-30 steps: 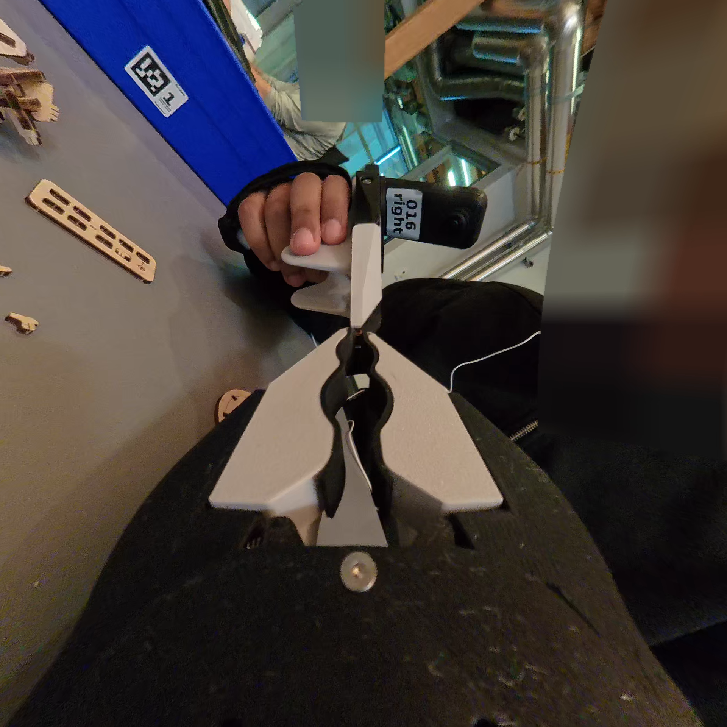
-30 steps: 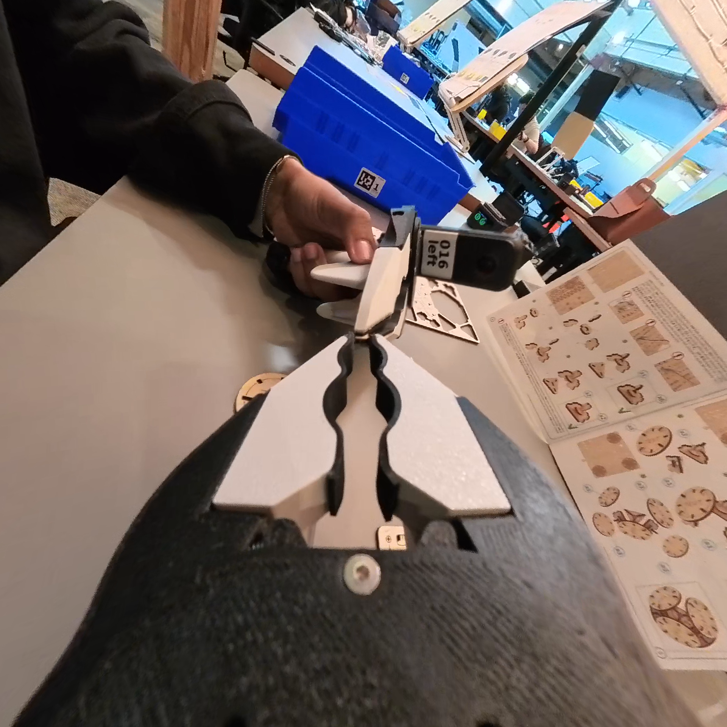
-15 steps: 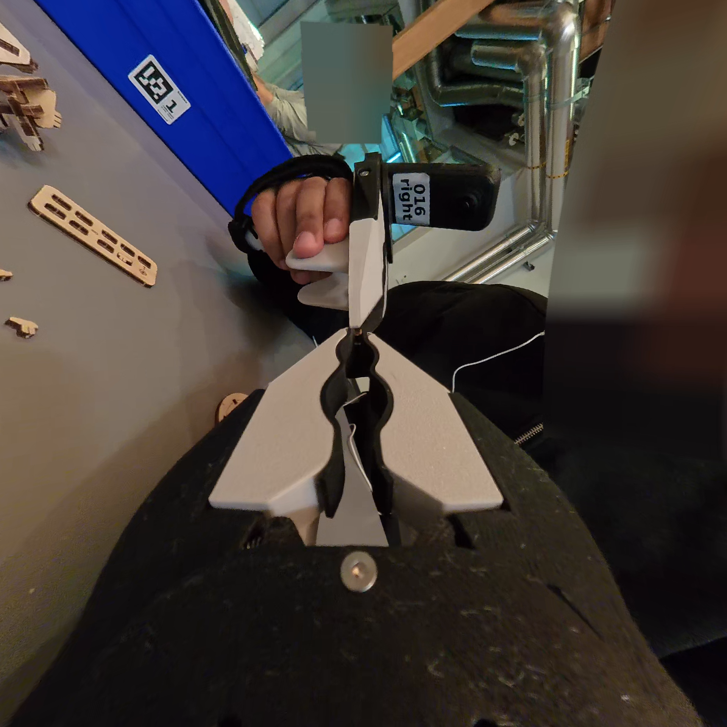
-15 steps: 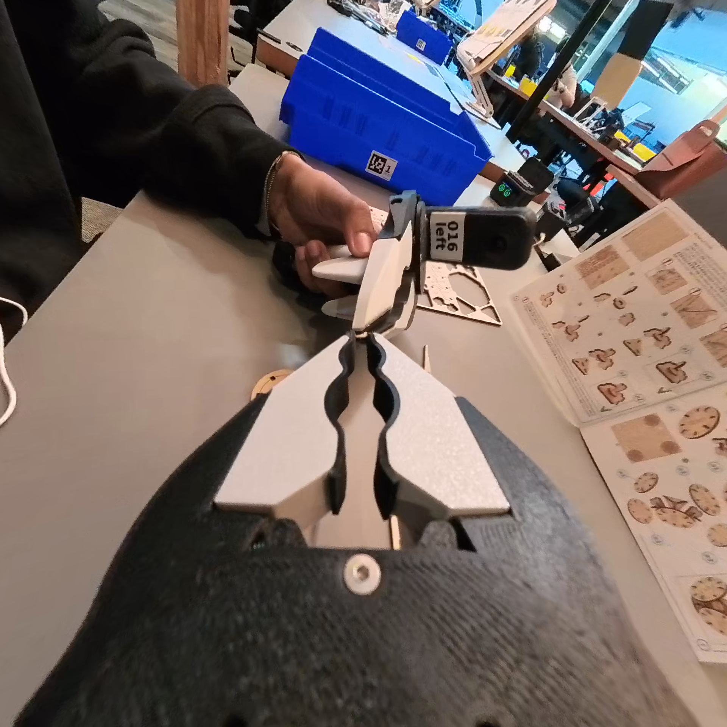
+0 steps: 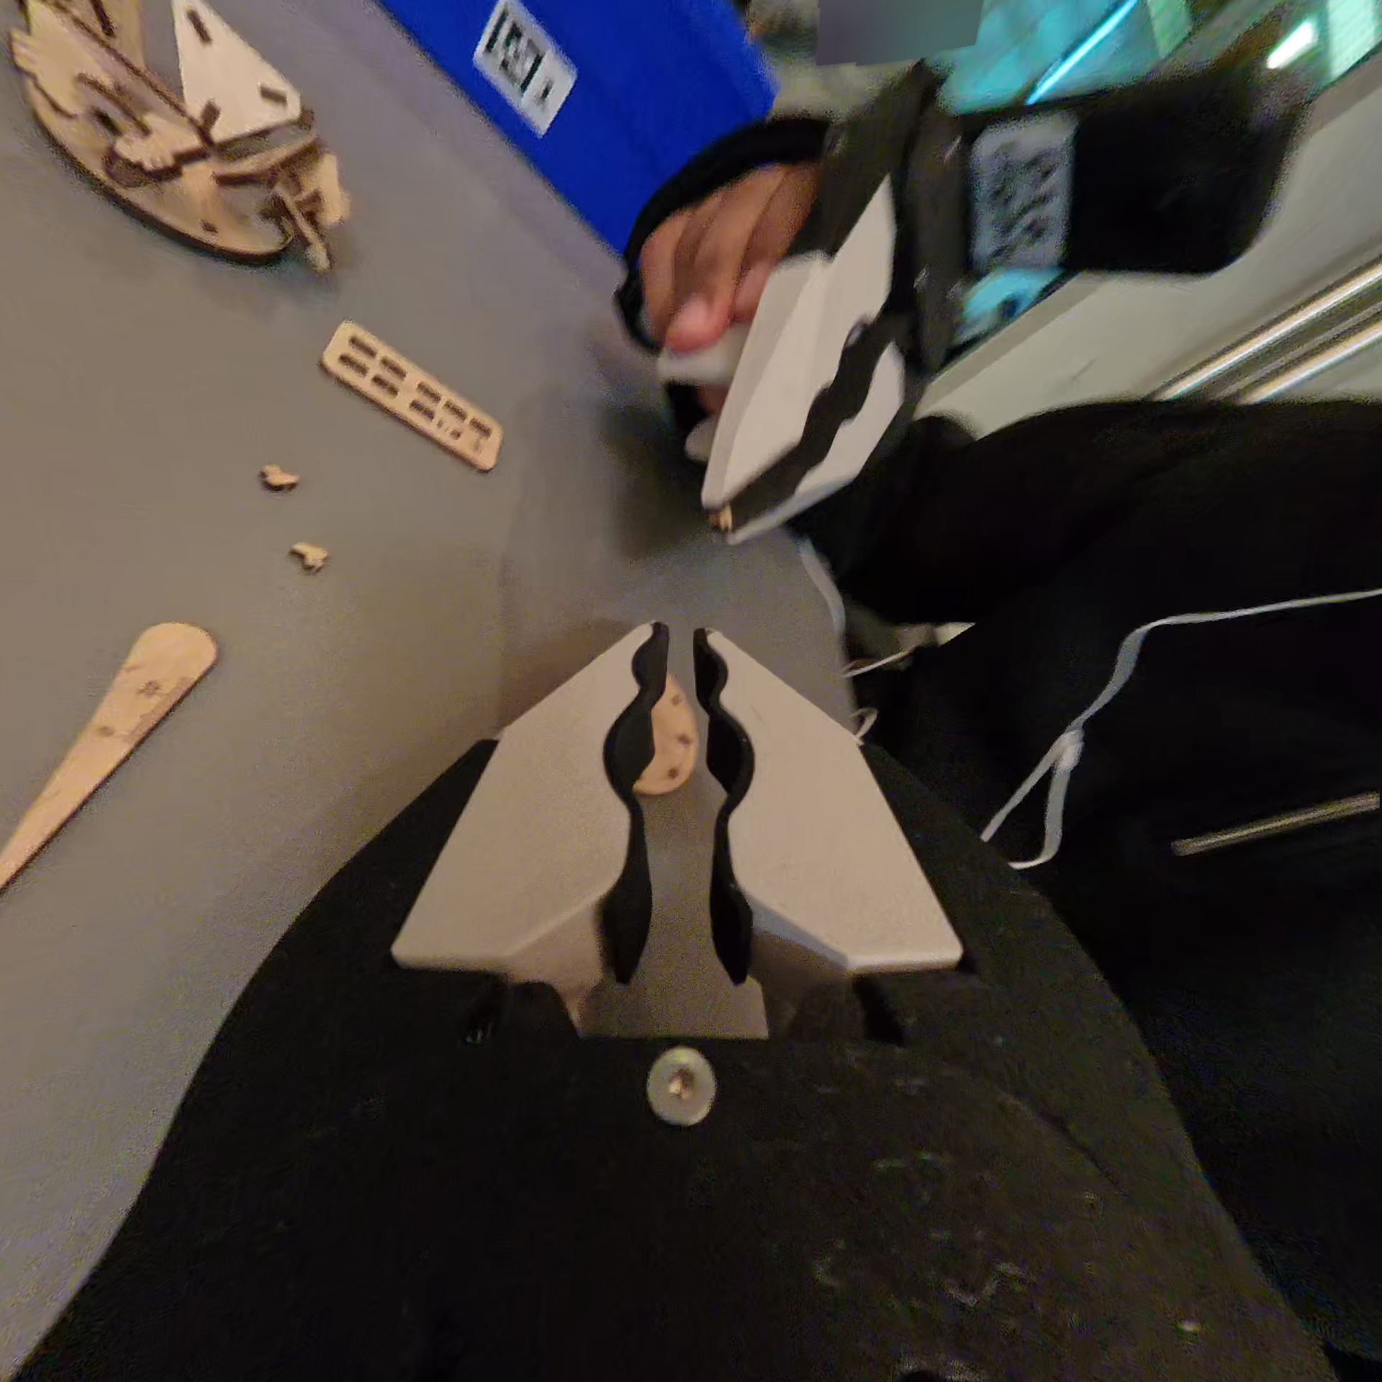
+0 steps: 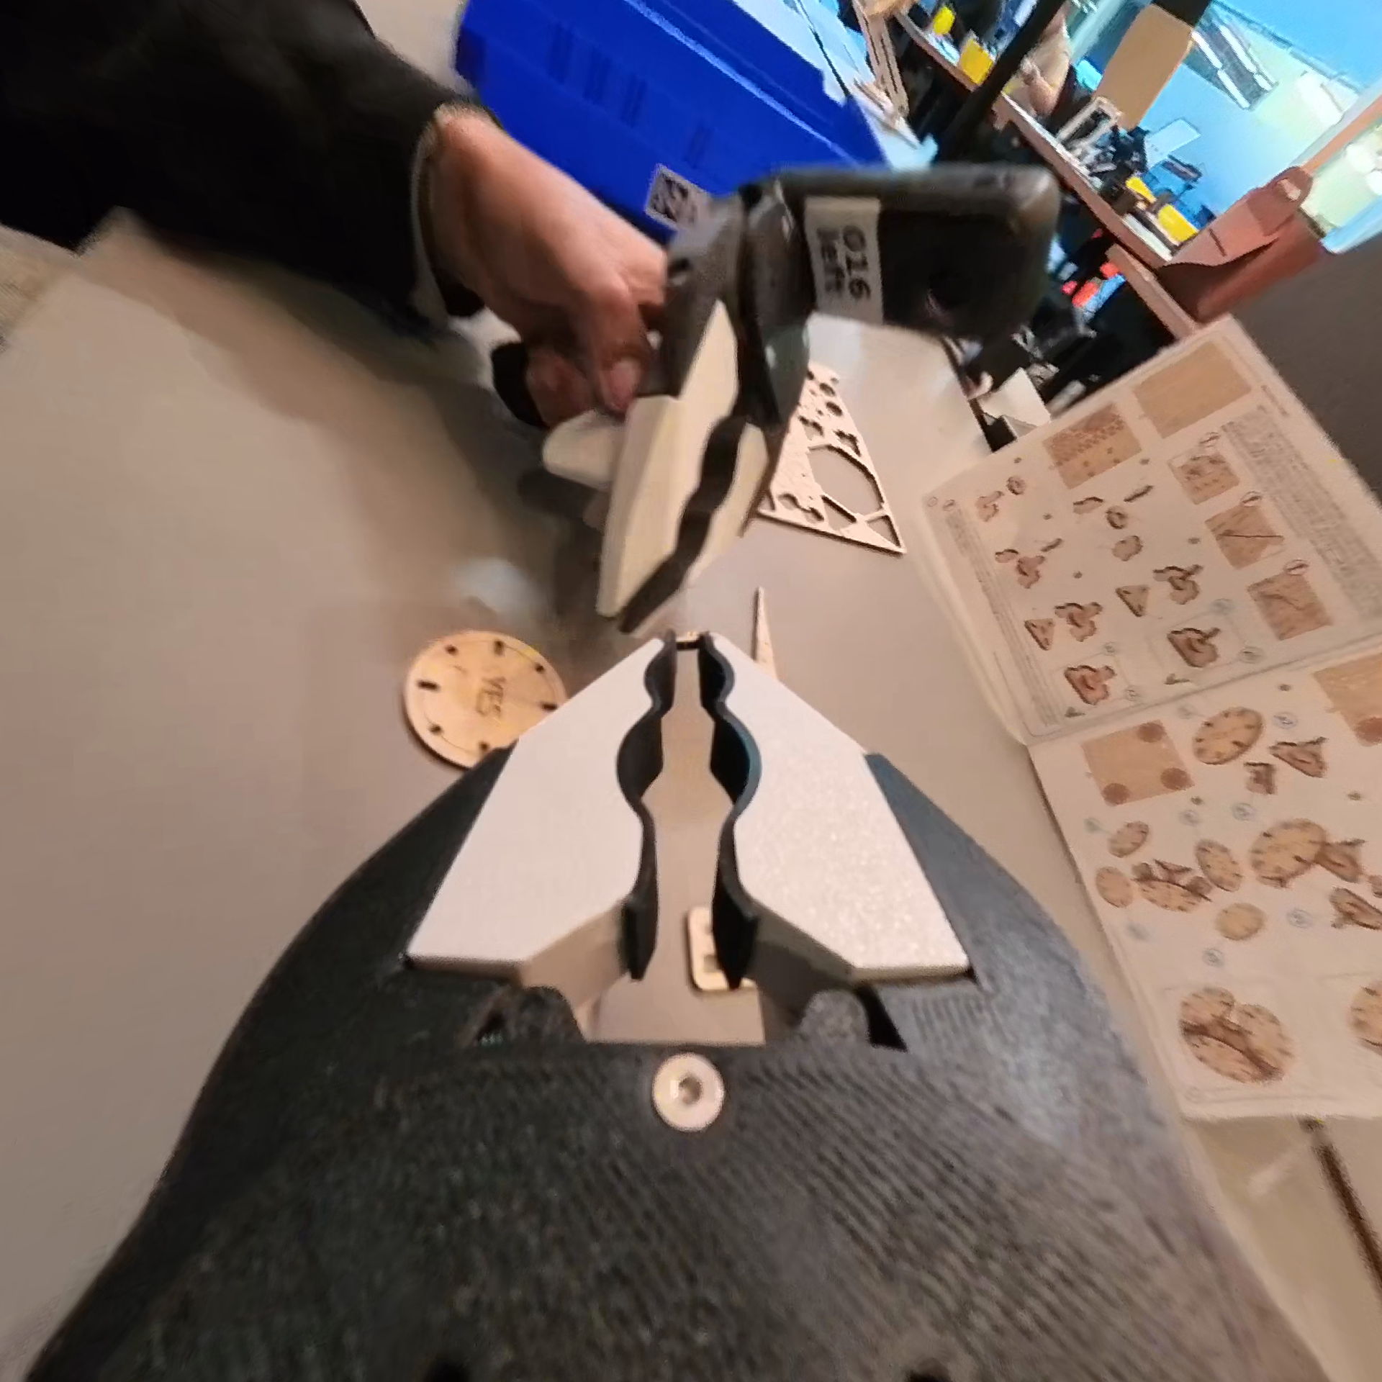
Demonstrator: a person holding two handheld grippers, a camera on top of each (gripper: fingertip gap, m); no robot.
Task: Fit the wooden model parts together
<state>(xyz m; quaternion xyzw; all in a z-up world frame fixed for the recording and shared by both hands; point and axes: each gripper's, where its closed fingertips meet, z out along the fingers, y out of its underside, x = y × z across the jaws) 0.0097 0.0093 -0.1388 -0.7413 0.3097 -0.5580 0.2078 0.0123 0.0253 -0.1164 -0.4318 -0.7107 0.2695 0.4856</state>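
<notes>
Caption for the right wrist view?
Right gripper pinching a small wooden piece beside the left gripper, over a wooden disc.

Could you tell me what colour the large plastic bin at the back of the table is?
Blue; the large plastic bin shows best in the right wrist view.

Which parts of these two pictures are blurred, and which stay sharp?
Left wrist view: the far gripper and the hand holding it are smeared; the near fingers stay sharp. Right wrist view: the far gripper and instruction sheet are soft, edges stretched by the wide lens.
</notes>
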